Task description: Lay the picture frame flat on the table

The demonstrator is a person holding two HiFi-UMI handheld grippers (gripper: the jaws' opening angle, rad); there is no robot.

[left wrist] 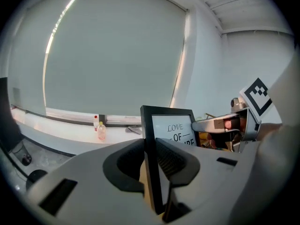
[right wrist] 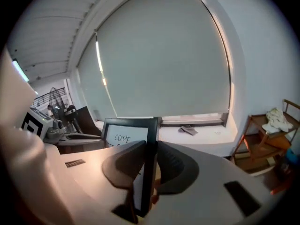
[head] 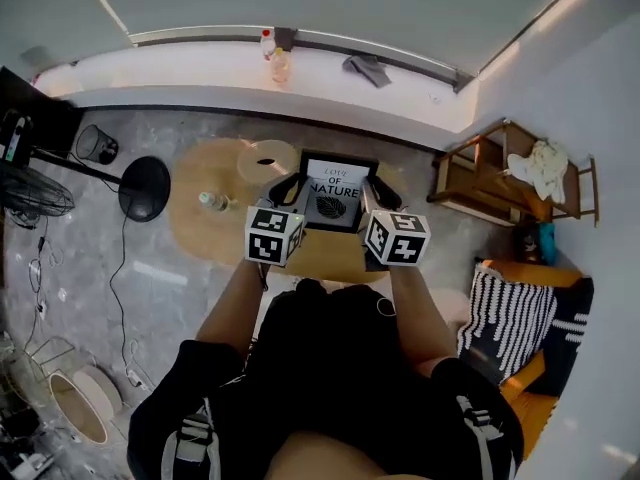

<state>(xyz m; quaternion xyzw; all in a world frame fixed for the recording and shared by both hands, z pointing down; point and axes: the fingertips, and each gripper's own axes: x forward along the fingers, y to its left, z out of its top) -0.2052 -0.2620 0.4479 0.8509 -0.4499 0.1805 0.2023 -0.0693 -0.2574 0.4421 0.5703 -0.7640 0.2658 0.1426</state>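
Note:
The picture frame (head: 335,194) has a black border and a white print reading LOVE OF NATURE. It is held above the round wooden table (head: 200,236), standing on edge with its face toward me. My left gripper (head: 291,189) is shut on the frame's left border (left wrist: 151,139), with both pads pressing it. My right gripper (head: 381,194) is shut on the right border (right wrist: 152,139) in the same way. In the left gripper view the right gripper (left wrist: 220,124) shows beyond the print (left wrist: 178,131). The frame's lower edge is hidden behind the grippers.
On the table lie a small bottle (head: 212,202) at the left and a round wooden roll (head: 266,160) just left of the frame. A fan base (head: 145,188) stands on the floor at the left. At the right are a wooden shelf (head: 500,173) and a striped cushion (head: 508,318).

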